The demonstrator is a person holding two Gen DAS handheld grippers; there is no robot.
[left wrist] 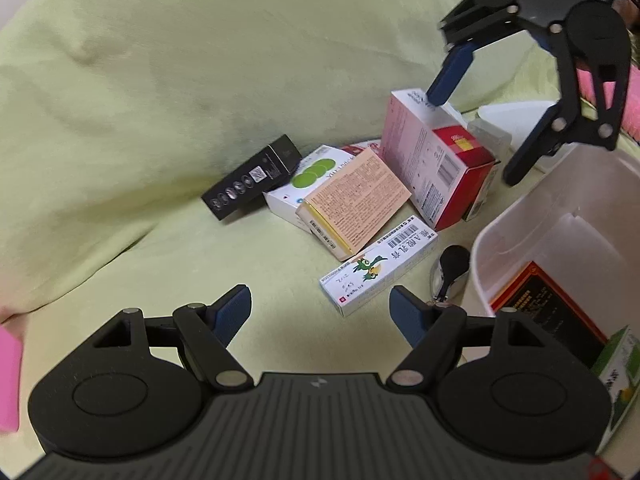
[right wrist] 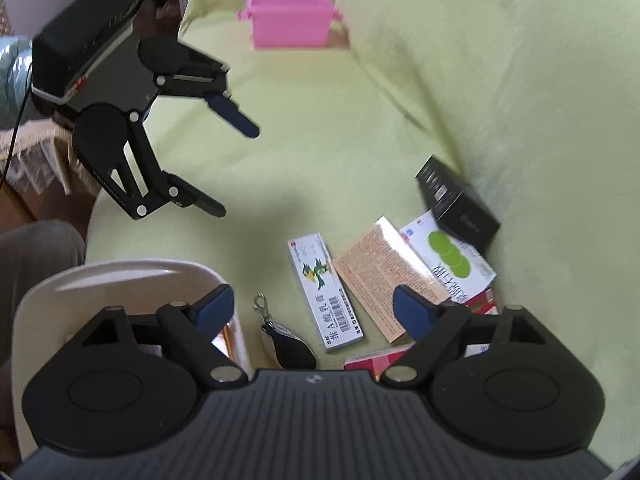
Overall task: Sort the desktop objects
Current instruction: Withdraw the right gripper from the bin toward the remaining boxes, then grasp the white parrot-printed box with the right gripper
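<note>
1. The boxes lie in a loose heap on a couch covered by a green cloth (left wrist: 160, 80): a black box (left wrist: 252, 178), a white box with green dots (left wrist: 310, 184), a tan box (left wrist: 354, 204) leaning across it, a long white box with a bird drawing (left wrist: 378, 266), and a tall pink-and-red box (left wrist: 436, 164) standing on end.
2. A red packet peeks out behind the heap; most of it is hidden.
3. A black key fob (left wrist: 452, 270) with a metal clip lies just beside the long white box, touching the side of a white bin (left wrist: 520, 216).
4. Inside the bin sit an orange-and-black box (left wrist: 548, 304) and a green-and-white box (left wrist: 618, 376), both cut off by the frame edge.
5. The left hand-held gripper (left wrist: 320, 314) hangs near the long white box with its fingers spread, holding nothing.
6. The right hand-held gripper (left wrist: 472, 136) is also spread wide and empty; one blue fingertip (left wrist: 450, 76) sits at the top edge of the tall box, though contact is hard to judge.
7. A pink bin (right wrist: 290, 26) stands well apart on the couch, blurred.
</note>
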